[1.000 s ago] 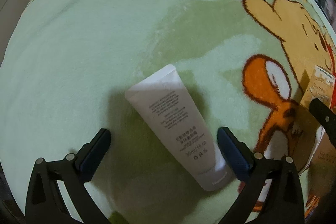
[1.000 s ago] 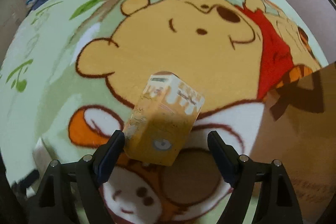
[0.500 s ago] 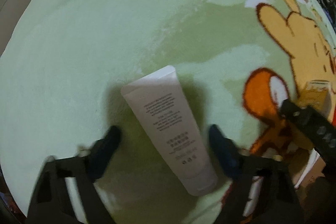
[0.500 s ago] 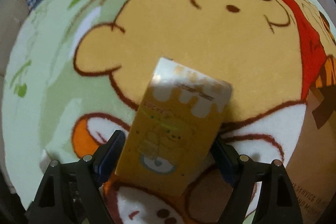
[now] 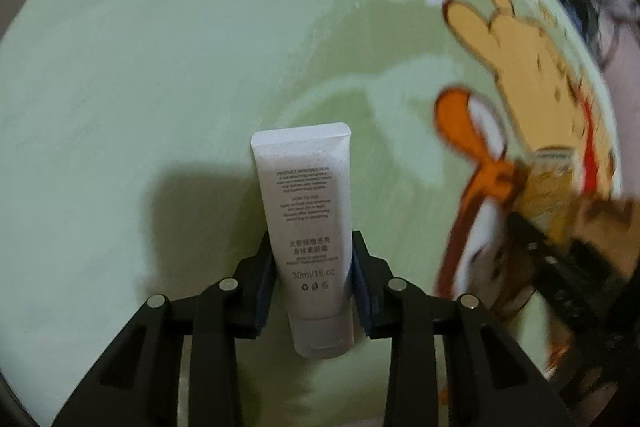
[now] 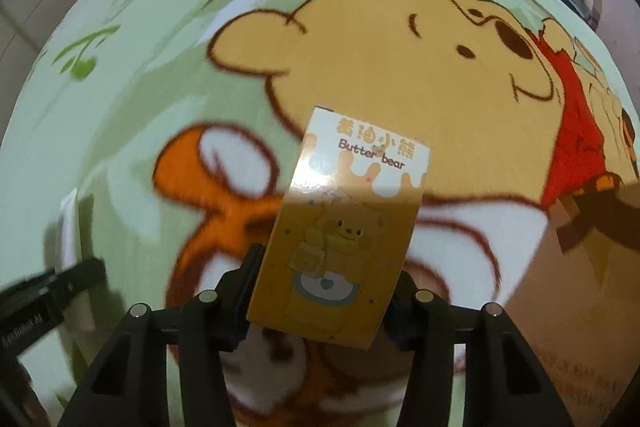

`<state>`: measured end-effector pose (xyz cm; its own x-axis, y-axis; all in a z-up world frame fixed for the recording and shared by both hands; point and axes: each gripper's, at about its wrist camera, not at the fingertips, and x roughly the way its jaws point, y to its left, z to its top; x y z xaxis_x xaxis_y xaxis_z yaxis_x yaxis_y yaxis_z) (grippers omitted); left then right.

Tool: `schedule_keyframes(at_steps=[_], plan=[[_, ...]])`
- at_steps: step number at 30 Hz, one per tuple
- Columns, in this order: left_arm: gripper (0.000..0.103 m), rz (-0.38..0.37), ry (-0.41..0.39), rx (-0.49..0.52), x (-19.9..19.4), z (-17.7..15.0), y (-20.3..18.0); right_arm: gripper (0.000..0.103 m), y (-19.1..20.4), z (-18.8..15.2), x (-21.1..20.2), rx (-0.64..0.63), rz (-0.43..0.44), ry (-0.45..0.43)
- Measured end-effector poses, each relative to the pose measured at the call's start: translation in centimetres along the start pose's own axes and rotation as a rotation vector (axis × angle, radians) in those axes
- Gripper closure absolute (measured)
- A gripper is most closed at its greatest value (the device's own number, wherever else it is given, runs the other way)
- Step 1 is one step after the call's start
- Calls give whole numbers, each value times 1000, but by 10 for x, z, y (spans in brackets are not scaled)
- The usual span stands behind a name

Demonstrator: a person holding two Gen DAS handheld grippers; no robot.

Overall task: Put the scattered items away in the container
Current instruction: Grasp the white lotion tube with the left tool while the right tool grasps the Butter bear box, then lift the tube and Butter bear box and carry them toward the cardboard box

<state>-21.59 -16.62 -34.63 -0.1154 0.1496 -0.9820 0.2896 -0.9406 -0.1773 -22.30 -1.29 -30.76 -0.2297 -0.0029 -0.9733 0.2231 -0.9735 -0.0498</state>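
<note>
Step in hand: both pick-ups at once; each gripper is closing onto its own item on the cartoon-bear blanket.
Left gripper: jaws closing, the blue pads against both sides of the white tube low on its body, just above the cap.
White tube: lengthwise between the jaws, cap end nearest the camera, crimped end pointing straight ahead.
Right gripper: jaws closing, clamped across the lower part of the yellow box (labelled "Butter bear").
Yellow box: between the jaws, its top end reaching ahead and tilted a little to the right.
Hand pose: both grippers point steeply down at the blanket.
Container: brown cardboard shows to the right of the right gripper; probably the box to fill, though its opening is not visible.
Next move: likely lift both clear of the blanket, then carry rightward toward the cardboard, keeping the slim tube from slipping.
</note>
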Motion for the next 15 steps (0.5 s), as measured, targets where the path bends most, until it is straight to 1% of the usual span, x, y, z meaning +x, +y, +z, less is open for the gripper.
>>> schedule_keyframes(at_steps=[1, 5, 7, 10, 12, 13, 15], plan=[[69, 26, 8, 21, 2, -7, 7, 51, -1, -6, -2, -10, 5, 8], [69, 164, 58, 124, 4, -27, -7, 51, -4, -39, -12, -41, 33, 61], [69, 198, 81, 154, 3, -36, -14, 51, -6, -55, -19, -50, 43, 79], [68, 226, 113, 179, -4, -50, -28, 51, -9, -76, -42, -60, 57, 82], [68, 223, 111, 186, -20, -55, -40, 51, -13, -82, -66, -53, 61, 52], [68, 220, 105, 190, -29, -57, -48, 51, -15, -85, -79, -50, 63, 36], [68, 203, 54, 209, -57, -59, -65, 51, -21, -89, -109, -47, 61, -13]])
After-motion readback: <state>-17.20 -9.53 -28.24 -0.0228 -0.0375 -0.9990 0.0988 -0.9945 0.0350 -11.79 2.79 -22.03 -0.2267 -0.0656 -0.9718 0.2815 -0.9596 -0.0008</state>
